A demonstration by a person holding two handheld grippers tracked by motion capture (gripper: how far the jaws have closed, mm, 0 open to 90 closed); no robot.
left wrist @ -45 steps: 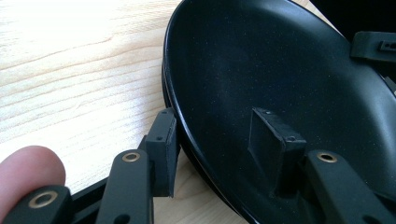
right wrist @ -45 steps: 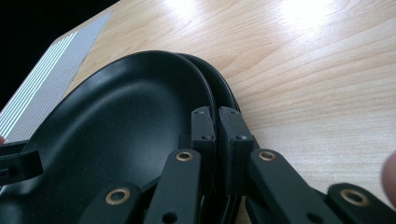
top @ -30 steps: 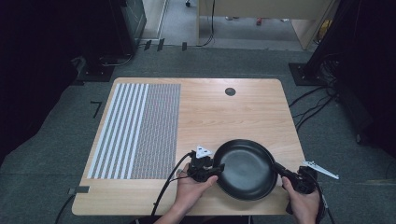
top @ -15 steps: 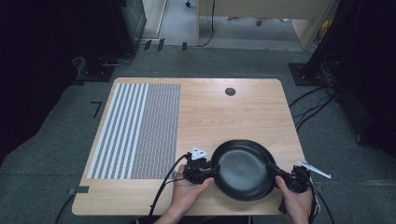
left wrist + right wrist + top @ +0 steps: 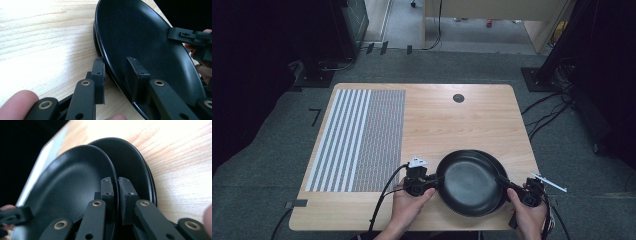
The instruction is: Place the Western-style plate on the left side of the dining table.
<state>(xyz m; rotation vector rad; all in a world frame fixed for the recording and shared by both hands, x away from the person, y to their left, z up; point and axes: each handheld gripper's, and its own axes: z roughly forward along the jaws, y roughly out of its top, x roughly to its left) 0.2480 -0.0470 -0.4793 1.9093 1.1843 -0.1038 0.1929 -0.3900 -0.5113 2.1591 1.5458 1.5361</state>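
At the near edge of the wooden table (image 5: 472, 115), we see the left claw (image 5: 432, 182) and right claw (image 5: 507, 183) each pinching opposite rims of the upper black plate (image 5: 468, 183), tilted above a second black plate (image 5: 135, 162). Farther left lies a striped mat (image 5: 359, 135).

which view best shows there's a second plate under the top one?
Right gripper view: the lower plate peeks out clearly behind the top plate, which the right gripper clamps at the rim. The left gripper view shows just its edge; the high view shows a thin sliver.
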